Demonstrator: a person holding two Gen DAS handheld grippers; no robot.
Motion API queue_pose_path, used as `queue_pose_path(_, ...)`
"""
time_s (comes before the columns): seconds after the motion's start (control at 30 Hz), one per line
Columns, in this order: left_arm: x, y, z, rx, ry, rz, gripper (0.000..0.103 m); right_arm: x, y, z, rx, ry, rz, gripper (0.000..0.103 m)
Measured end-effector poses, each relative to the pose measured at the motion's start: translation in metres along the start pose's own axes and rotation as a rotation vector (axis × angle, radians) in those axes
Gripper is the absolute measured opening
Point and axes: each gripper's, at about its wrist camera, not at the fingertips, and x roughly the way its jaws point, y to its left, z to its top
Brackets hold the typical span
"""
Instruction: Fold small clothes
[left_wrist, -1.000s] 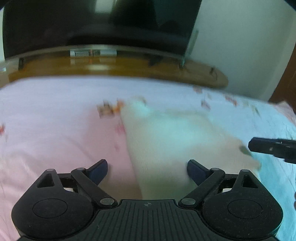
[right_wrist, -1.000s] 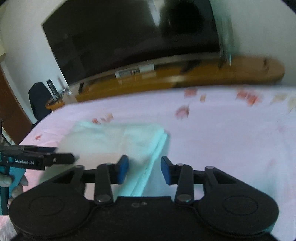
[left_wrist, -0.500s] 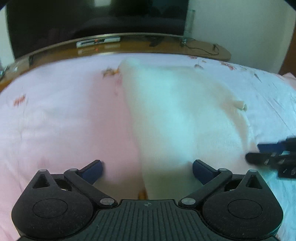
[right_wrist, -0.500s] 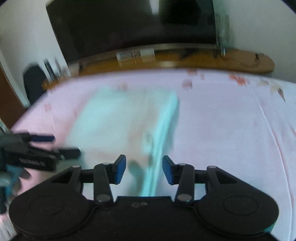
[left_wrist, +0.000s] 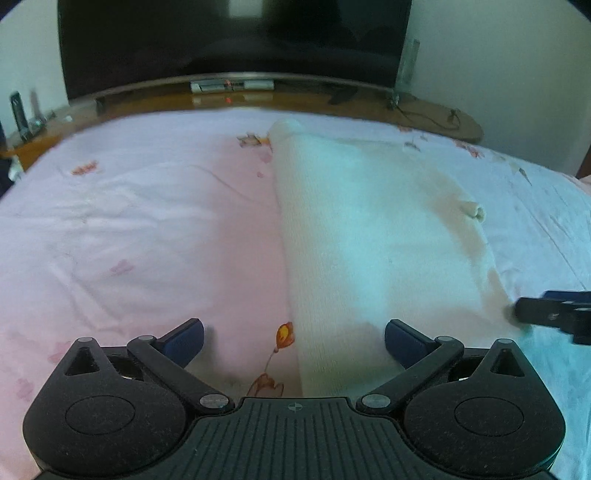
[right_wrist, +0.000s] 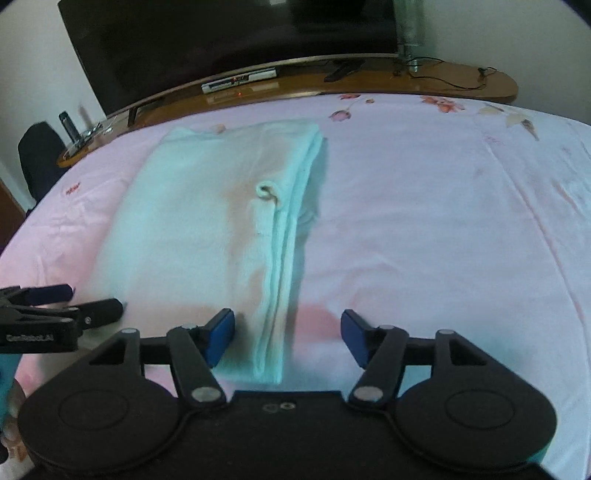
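A pale cream knitted garment (left_wrist: 369, 236) lies folded in a long strip on the pink flowered bedsheet (left_wrist: 140, 229). My left gripper (left_wrist: 293, 341) hangs wide open over the strip's near left edge, its pads clear of the cloth. In the right wrist view the same garment (right_wrist: 207, 229) shows its layered right edge and a small loop. My right gripper (right_wrist: 288, 336) straddles that edge's near end; its jaws are opening, and the pads do not press the cloth. Each gripper shows in the other's view: the right (left_wrist: 554, 315), the left (right_wrist: 59, 306).
A wooden TV bench (right_wrist: 369, 79) with a large dark screen (left_wrist: 229, 37), a set-top box and cables runs along the bed's far side. A dark chair (right_wrist: 38, 155) stands at the far left. Bare sheet (right_wrist: 443, 221) stretches right of the garment.
Both grippers have drawn back toward the garment's near end, so more of the strip shows. The right jaws have spread much wider; the left jaws opened a little more.
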Motion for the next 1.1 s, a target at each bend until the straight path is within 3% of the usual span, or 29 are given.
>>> queue_pose_path(0.07, -0.011, -0.005, -0.005, 0.003, -0.018, 0.031, 0.103, -0.017, -0.001, -0.003, -0.009, -0.035, -0.020, 0.075)
queue_pose_path(0.27, -0.067, -0.024, -0.022, 0.031, -0.073, 0.069, 0.103, -0.067, -0.001, -0.023, -0.026, -0.081, -0.052, 0.087)
queue_pose_path(0.77, -0.242, -0.052, -0.092, 0.041, -0.183, 0.066, 0.103, -0.211, 0.027, -0.103, 0.001, -0.205, -0.068, 0.091)
queue_pose_path(1.1, -0.304, -0.027, -0.118, 0.000, -0.236, 0.072, 0.103, -0.258, 0.066, -0.123, -0.010, -0.270, -0.061, 0.092)
